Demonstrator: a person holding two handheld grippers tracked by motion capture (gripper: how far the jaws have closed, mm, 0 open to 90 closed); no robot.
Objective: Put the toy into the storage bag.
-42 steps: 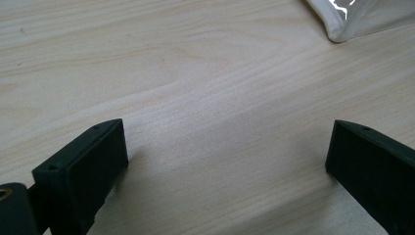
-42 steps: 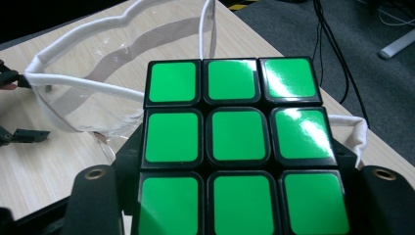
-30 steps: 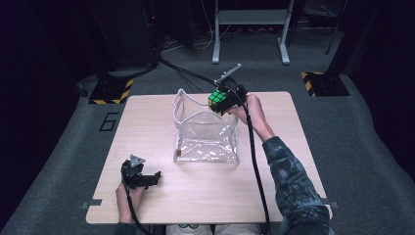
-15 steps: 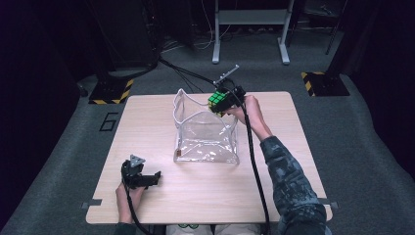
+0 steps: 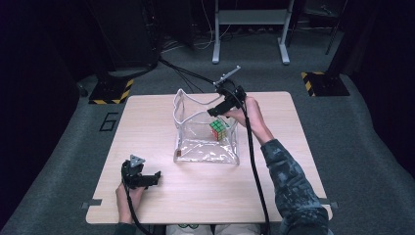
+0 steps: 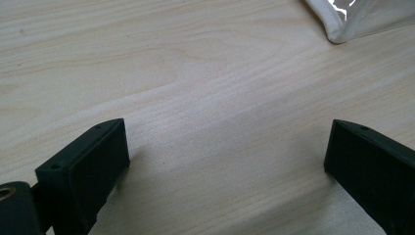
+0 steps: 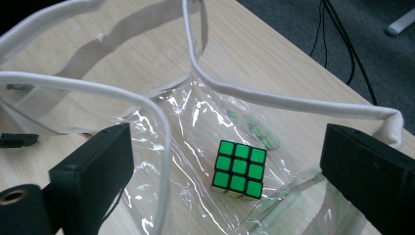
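A colour-puzzle cube point(image 5: 219, 129), green face up in the right gripper view point(image 7: 240, 169), lies inside a clear plastic bag point(image 5: 205, 152) with white cloth trim point(image 7: 274, 98) that stands open in the middle of the table. My right gripper point(image 5: 215, 111) hovers over the bag's mouth at its far right corner. Its jaws point(image 7: 227, 142) have just been opening and stand wide apart, with nothing between them and the cube below them. My left gripper point(image 5: 147, 178) rests open near the table's front left, its jaws point(image 6: 225, 147) spread over bare wood.
The light wooden table point(image 5: 147, 122) has free room left and right of the bag. Black cables trail from both grippers, one across the table's right half point(image 5: 254, 161). Dark floor, stand feet and a metal frame point(image 5: 249, 19) lie beyond the far edge.
The cube has left the right gripper's jaws and dropped into the bag. The right gripper's jaws have gone from shut on it to wide open. The left gripper has stayed put.
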